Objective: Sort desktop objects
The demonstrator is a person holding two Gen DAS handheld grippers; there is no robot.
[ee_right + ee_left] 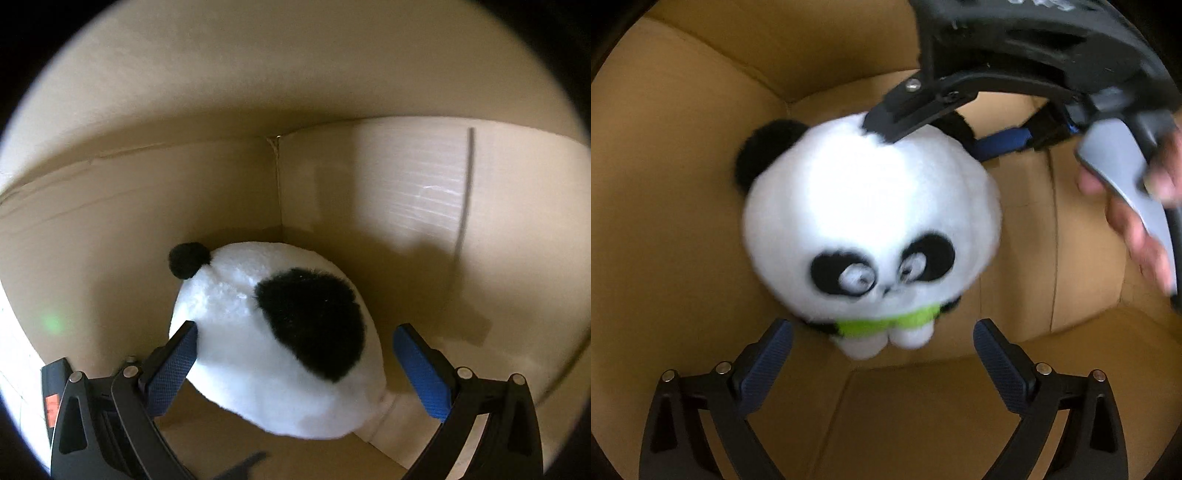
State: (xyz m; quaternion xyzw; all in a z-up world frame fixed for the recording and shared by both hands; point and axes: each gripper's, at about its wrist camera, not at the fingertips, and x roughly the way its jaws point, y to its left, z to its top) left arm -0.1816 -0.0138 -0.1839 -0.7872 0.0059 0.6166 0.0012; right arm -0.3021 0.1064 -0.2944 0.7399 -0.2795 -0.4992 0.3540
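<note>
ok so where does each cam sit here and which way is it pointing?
Left wrist: on the left gripper, looking down into the cardboard box at the panda plush face-on; its own open fingers, the right gripper and the person's hand show.
Right wrist: on the right gripper, low inside the box, behind the panda; only its own open fingers show.
Shared: panda and box.

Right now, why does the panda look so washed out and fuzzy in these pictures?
Left wrist view: the panda is overexposed on its head and motion-blurred; the hand smears too. Right wrist view: dimmer, with soft shadows on the cardboard box and fisheye-curved walls.
</note>
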